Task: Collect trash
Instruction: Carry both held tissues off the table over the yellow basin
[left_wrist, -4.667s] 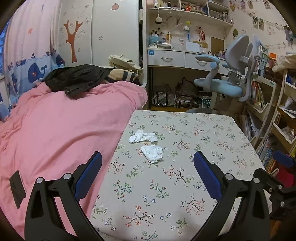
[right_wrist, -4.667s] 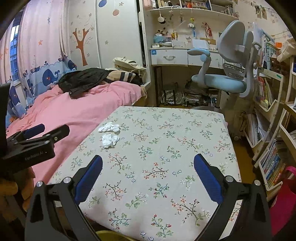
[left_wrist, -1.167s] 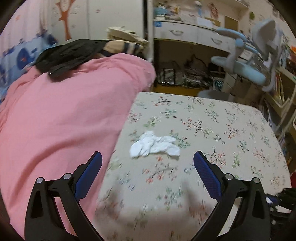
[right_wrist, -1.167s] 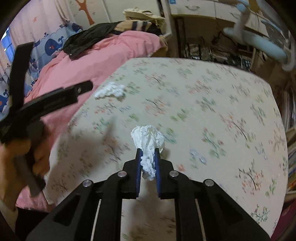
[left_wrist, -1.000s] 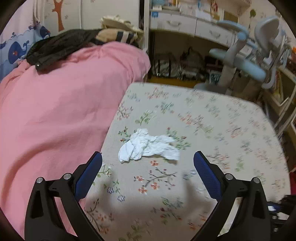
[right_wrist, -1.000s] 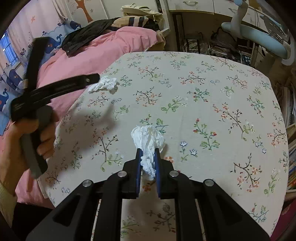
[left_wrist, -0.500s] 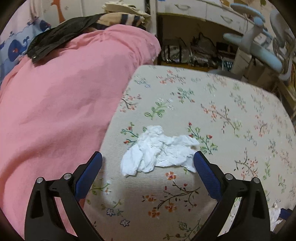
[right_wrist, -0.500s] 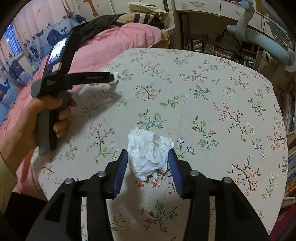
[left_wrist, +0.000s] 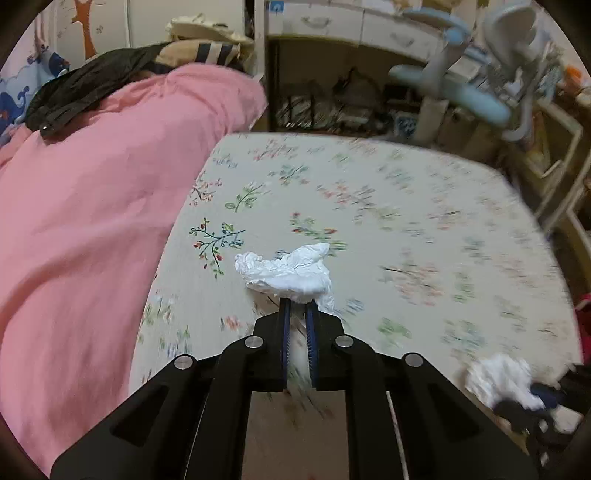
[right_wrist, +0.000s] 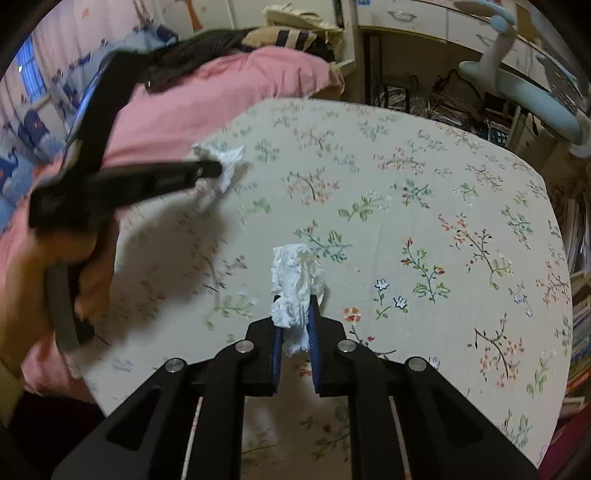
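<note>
My left gripper (left_wrist: 296, 314) is shut on a crumpled white tissue (left_wrist: 286, 271) and holds it just above the floral table (left_wrist: 424, 221). My right gripper (right_wrist: 294, 314) is shut on a second crumpled white tissue (right_wrist: 295, 284) over the table's near side. In the right wrist view the left gripper (right_wrist: 216, 170) shows at the left with its tissue (right_wrist: 225, 166) at its tip. In the left wrist view the right gripper's tissue (left_wrist: 498, 378) shows at the lower right.
A bed with a pink cover (left_wrist: 92, 221) lies against the table's left edge, with a black jacket (left_wrist: 85, 88) on it. A light blue desk chair (left_wrist: 461, 88) and a desk with drawers (left_wrist: 351, 22) stand beyond the table. Bookshelves (right_wrist: 580, 325) are at the right.
My left gripper has closed on the far tissue and lifted it. My right gripper, briefly opened half a second ago, has shut on its tissue again.
</note>
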